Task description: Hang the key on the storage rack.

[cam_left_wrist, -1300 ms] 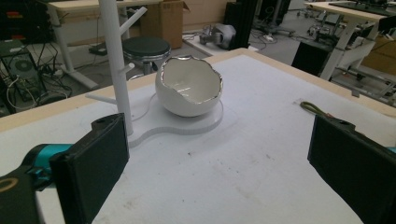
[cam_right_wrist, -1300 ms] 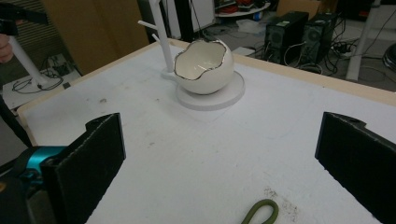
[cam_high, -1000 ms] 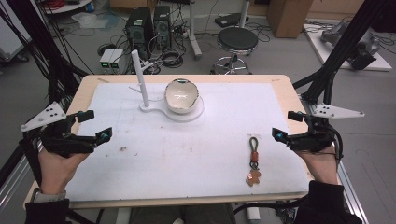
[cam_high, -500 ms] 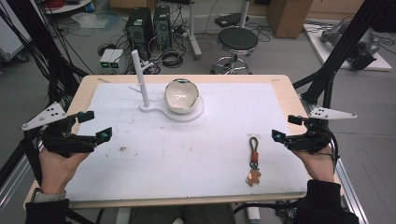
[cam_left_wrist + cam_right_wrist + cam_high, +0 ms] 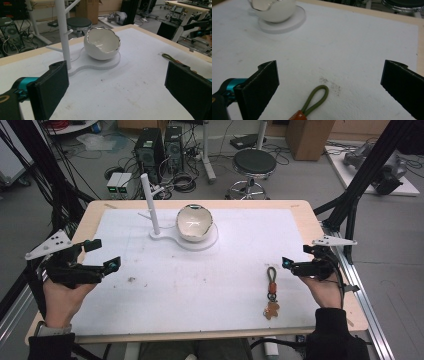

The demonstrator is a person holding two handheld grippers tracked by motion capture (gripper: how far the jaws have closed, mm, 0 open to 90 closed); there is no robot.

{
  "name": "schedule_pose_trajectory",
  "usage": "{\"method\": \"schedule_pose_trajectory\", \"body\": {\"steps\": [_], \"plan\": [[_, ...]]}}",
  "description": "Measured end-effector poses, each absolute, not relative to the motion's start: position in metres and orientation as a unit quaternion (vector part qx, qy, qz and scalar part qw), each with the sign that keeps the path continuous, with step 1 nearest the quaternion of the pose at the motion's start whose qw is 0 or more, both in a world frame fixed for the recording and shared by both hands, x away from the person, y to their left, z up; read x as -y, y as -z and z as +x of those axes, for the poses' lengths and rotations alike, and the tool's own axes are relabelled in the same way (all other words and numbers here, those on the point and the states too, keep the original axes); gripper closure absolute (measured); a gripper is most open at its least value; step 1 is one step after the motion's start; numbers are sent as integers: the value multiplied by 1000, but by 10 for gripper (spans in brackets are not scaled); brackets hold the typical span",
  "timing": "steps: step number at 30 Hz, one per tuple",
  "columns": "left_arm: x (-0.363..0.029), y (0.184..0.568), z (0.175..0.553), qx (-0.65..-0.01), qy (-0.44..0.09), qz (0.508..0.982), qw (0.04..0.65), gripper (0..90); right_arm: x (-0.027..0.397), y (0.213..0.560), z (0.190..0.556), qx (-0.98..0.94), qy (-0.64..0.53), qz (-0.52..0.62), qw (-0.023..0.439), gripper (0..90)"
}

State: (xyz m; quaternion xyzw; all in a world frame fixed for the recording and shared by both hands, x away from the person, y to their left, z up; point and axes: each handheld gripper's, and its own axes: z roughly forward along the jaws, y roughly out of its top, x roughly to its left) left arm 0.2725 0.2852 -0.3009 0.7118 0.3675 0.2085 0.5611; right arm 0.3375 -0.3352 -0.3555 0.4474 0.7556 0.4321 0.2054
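A keychain [image 5: 272, 292] with an olive cord loop [image 5: 317, 98] and an orange-brown tag lies on the white mat at the front right. My right gripper [image 5: 296, 256] hovers just right of it, open, and the loop sits low between its jaws in the right gripper view. A white egg-shaped bowl [image 5: 194, 222] with a silver rim rests on a white base [image 5: 200, 242] beside an upright white post [image 5: 150, 205]. My left gripper [image 5: 106, 253] is held at the left edge, open and empty, pointing at the bowl [image 5: 102, 46].
The white mat covers a wooden table [image 5: 305, 220]. A small dark smudge [image 5: 330, 85] marks the mat by the cord loop. Beyond the far edge stand a black stool [image 5: 254, 165], computer cases and cables on the floor. Black frame legs rise at both sides.
My right gripper has edged slightly left toward the keychain. The left gripper, bowl and keychain have stayed where they were.
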Motion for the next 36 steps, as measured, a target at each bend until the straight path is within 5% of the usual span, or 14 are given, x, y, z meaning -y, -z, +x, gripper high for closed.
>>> {"method": "schedule_pose_trajectory", "body": {"steps": [10,22,28,31,32,33,36], "plan": [[-285,305,273,-377,-218,710,554,58,327,414,364,-780,-348,487,182,9],[-282,313,276,-380,-225,716,541,58,323,439,380,-784,-311,508,177,9],[-284,314,276,-386,-223,712,543,58,318,443,381,-795,-295,496,186,84],[-284,314,276,-387,-223,712,541,58,317,441,377,-801,-307,477,191,282],[-283,315,276,-387,-223,713,541,58,317,441,377,-801,-307,477,191,282],[-283,315,277,-390,-224,712,540,58,314,439,373,-811,-320,454,184,492],[-283,316,277,-391,-223,712,539,58,311,438,369,-820,-326,435,179,756]]}}
